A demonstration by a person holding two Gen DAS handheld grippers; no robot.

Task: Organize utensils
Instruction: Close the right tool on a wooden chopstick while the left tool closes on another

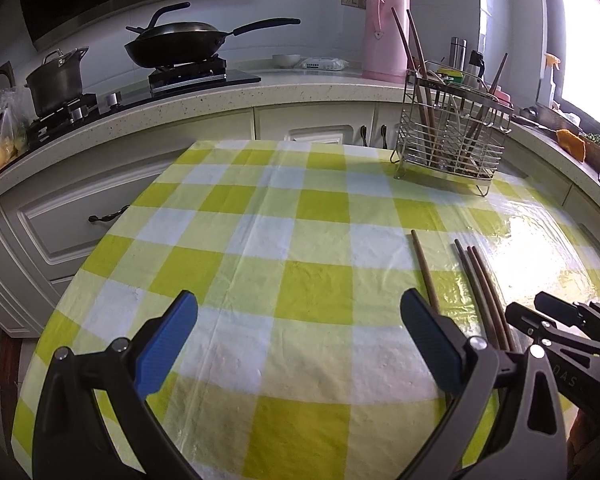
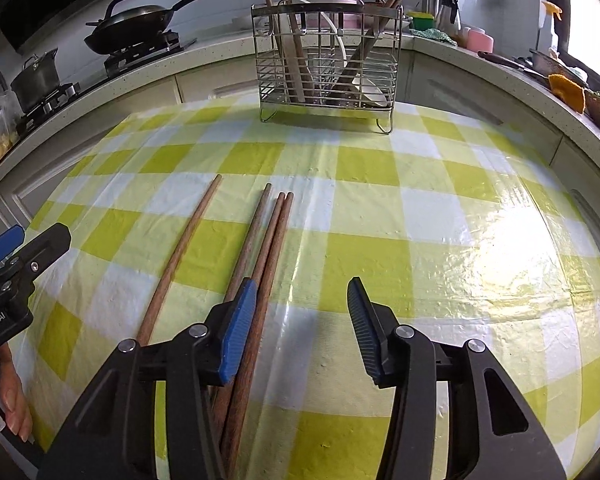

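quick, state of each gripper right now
left gripper: open, holding nothing
right gripper: open, nothing held; chopsticks lie by one finger

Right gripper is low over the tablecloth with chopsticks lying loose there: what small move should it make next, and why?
Probably shift the right gripper slightly left and lower it so its jaws straddle the chopsticks. The jaws stand open with nothing between them; the bundle lies under the left pad, outside the gap. The wire rack already holding chopsticks looks like the destination.
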